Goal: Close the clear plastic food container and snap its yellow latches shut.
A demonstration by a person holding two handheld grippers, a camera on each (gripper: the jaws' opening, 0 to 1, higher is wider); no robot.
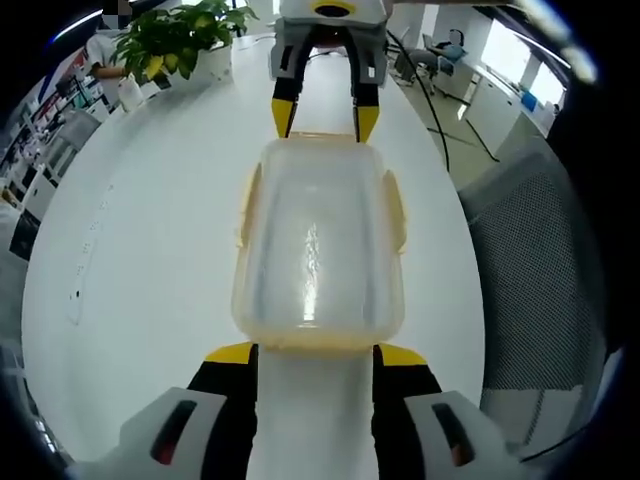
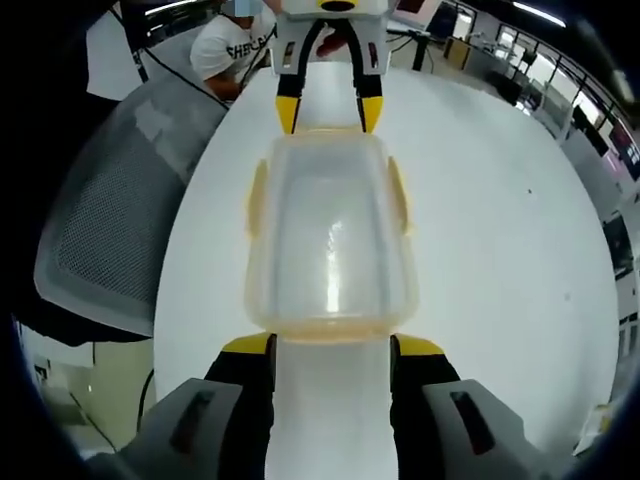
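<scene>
White tabletop (image 1: 150,250) carries your container (image 1: 318,250) lengthwise between both spread, empty grippers, left gripper (image 1: 315,355) and right gripper (image 2: 332,345) equally near, at opposite ends.

Left hand-held gripper (image 1: 313,352), right hand-held gripper (image 2: 331,344): black jaws, yellow tips, grey housings.

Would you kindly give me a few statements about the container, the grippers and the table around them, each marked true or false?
1. The container sits on a white table. True.
2. The left gripper and right gripper face each other across the container. True.
3. The lid is off, lying beside the container. False: it is on the container.
4. The right gripper is clamped on a latch. False: its jaws are open.
5. A potted plant stands on the table. True.
</scene>
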